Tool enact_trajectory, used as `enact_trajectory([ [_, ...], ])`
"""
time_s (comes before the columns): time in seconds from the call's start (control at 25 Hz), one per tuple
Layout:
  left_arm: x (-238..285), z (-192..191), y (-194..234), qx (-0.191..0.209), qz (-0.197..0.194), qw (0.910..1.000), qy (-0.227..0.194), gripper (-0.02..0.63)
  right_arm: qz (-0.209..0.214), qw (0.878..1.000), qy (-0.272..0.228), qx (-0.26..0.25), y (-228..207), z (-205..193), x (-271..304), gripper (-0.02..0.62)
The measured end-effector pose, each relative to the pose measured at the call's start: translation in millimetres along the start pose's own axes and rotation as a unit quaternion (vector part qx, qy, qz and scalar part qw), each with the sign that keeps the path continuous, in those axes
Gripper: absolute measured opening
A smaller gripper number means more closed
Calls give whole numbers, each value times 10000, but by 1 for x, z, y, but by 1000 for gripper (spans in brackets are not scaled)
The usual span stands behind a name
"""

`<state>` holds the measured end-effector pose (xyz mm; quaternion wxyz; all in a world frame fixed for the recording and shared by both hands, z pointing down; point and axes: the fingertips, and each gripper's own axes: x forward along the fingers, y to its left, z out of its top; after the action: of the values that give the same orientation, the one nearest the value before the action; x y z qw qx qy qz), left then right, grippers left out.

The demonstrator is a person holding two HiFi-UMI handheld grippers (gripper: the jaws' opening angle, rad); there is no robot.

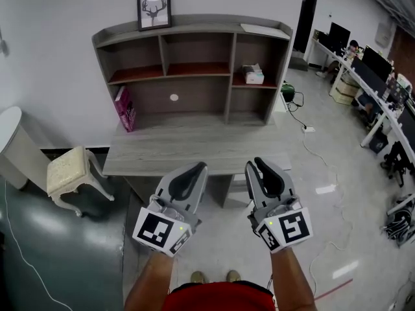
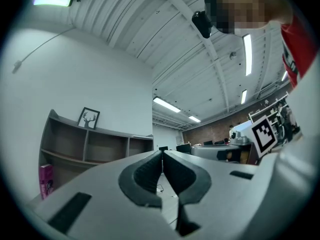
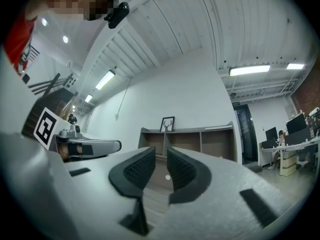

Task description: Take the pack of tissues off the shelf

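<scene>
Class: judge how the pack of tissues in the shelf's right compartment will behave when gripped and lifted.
The pack of tissues looks small and pale, probably light and soft enough to dent when squeezed. A tissue seems to stick up on top; it would likely flop. It rests flat on the shelf, so it should slide, not roll.

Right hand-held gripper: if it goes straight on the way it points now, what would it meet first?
Probably the desk's back panel, near its white round spot, after the right hand-held gripper passes over the desk top. Depth is unclear, but nothing nearer shows in that line.
</scene>
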<state>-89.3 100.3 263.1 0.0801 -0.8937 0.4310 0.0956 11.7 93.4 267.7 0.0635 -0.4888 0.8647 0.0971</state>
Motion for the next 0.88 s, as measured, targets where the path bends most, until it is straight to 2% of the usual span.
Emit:
enact_trajectory([
  [0.12, -8, 0, 16, -23, -35, 10000, -3, 11, -159, 9998, 105, -42, 6, -6, 10, 155],
  [0.28, -15, 0, 36, -25, -154, 9999, -39, 11, -380, 9990, 186, -135, 13, -11, 22, 184],
  [0.36, -13, -1, 45, -35, -196, 9998, -56, 11, -536, 9981, 251, -163, 11, -14, 28, 226],
  [0.68, 17, -14, 68, -90, -300, 9995, -109, 11, -1069, 9927, 555, -102, -28, -36, 58, 425],
  [0.88, 56, -34, 94, -93, -172, 9998, -76, 11, -1189, 9911, 595, -120, -68, -56, 91, 449],
])
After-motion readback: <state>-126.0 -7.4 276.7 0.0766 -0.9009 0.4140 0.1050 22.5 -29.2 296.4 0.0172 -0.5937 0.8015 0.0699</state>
